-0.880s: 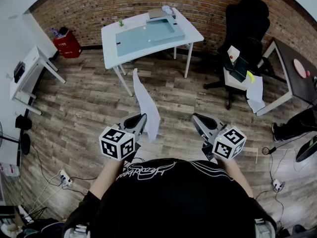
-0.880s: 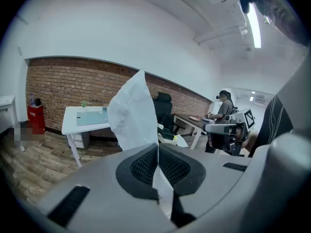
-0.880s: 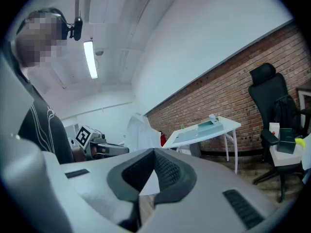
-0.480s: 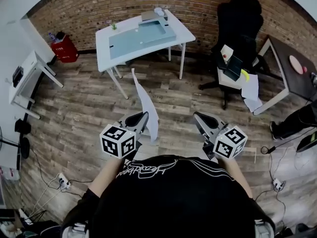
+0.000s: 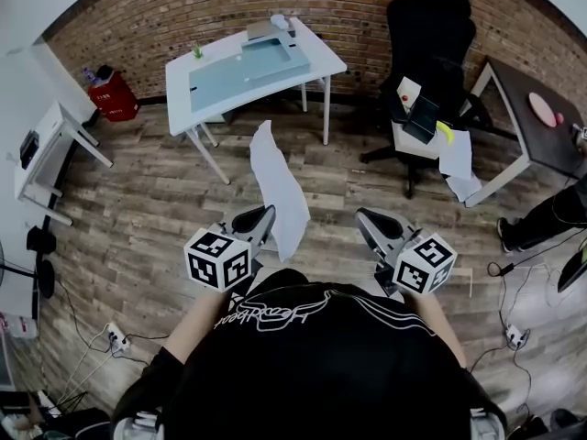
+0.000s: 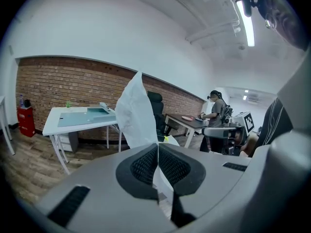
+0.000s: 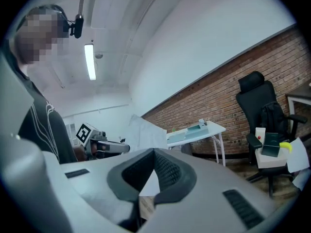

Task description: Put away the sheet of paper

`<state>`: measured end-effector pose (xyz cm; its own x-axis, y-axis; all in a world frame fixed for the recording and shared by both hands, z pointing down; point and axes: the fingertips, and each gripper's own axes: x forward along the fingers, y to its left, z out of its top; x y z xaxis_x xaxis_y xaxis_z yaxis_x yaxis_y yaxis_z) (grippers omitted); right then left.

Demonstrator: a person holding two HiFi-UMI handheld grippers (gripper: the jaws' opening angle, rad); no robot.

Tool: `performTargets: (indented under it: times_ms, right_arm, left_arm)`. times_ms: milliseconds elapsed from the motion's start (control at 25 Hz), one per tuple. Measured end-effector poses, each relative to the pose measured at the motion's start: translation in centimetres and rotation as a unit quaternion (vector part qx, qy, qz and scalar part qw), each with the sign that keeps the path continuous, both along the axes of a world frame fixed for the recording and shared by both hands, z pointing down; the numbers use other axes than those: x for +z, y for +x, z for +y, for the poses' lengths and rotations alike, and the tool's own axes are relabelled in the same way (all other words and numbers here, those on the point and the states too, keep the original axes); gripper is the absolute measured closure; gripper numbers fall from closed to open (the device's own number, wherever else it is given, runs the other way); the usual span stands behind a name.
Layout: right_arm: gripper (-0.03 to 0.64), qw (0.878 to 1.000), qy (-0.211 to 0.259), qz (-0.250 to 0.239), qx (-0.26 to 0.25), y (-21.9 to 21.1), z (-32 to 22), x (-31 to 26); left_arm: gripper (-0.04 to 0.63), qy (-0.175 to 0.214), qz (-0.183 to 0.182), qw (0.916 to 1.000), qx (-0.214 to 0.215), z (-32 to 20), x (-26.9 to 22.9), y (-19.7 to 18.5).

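In the head view my left gripper (image 5: pixel 260 220) is shut on the lower edge of a white sheet of paper (image 5: pixel 279 185). The sheet stands up from the jaws over the wooden floor, its broad face showing. In the left gripper view the paper (image 6: pixel 133 112) rises from between the closed pads, with my left gripper (image 6: pixel 157 152) pinching it. My right gripper (image 5: pixel 366 219) is held level to the right, apart from the sheet. Its jaws meet with nothing between them (image 7: pixel 154 152). The right gripper view shows the paper (image 7: pixel 148 131) and the left gripper (image 7: pixel 105 147) off to the left.
A white table (image 5: pixel 323 59) with a pale blue tray (image 5: pixel 249 65) stands ahead by the brick wall. Right of it are a black office chair (image 5: pixel 431 26), a small stand with papers (image 5: pixel 424 126) and a dark desk (image 5: pixel 537 122). A red box (image 5: pixel 112 93) and a white side table (image 5: pixel 48 136) stand left.
The sheet has swung from nearly edge-on to showing its broad face, still in the left gripper. The room has drifted a little left and up in the head view. Both grippers keep their places.
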<state>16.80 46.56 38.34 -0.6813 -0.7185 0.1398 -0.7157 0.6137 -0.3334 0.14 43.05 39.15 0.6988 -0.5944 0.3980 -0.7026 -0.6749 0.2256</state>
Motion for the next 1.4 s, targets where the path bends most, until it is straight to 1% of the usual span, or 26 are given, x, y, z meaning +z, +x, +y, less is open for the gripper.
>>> performTargets:
  times_ms: [240, 400, 600, 760, 1080, 1240, 1400]
  right_arm:
    - [0.615, 1.0, -0.021, -0.009, -0.008, 0.2, -1.6, 1.6]
    - [0.615, 0.999, -0.028, -0.01, -0.019, -0.5, -4.3, 2.3]
    - [0.615, 0.999, -0.042, -0.008, -0.032, -1.9, -8.9, 3.7]
    - [0.615, 0.998, -0.053, -0.01, -0.032, -2.7, -14.3, 4.2]
    - [0.615, 0.997, -0.071, -0.016, -0.024, -4.5, -27.1, 3.8]
    - [0.615, 0.996, -0.082, -0.014, -0.032, -6.4, -33.2, 3.7]
    - [0.615, 0.996, -0.079, 0.0, -0.04, -8.3, -39.1, 3.2]
  left_arm:
    - [0.565, -0.007, -0.001, 0.9998, -0.019, -1.8, 0.6, -0.9]
    - [0.565, -0.016, -0.004, 0.9994, -0.032, -4.3, 1.6, -2.1]
    - [0.565, -0.025, 0.006, 0.9988, -0.04, -8.8, 2.7, -3.3]
    - [0.565, -0.037, 0.012, 0.9982, -0.045, -14.3, 3.5, -4.4]
    - [0.565, -0.047, 0.004, 0.9982, -0.038, -27.6, 3.2, -6.7]
    - [0.565, -0.051, 0.005, 0.9979, -0.038, -33.7, 3.5, -8.7]
    - [0.565, -0.053, 0.012, 0.9975, -0.046, -39.1, 3.7, -11.2]
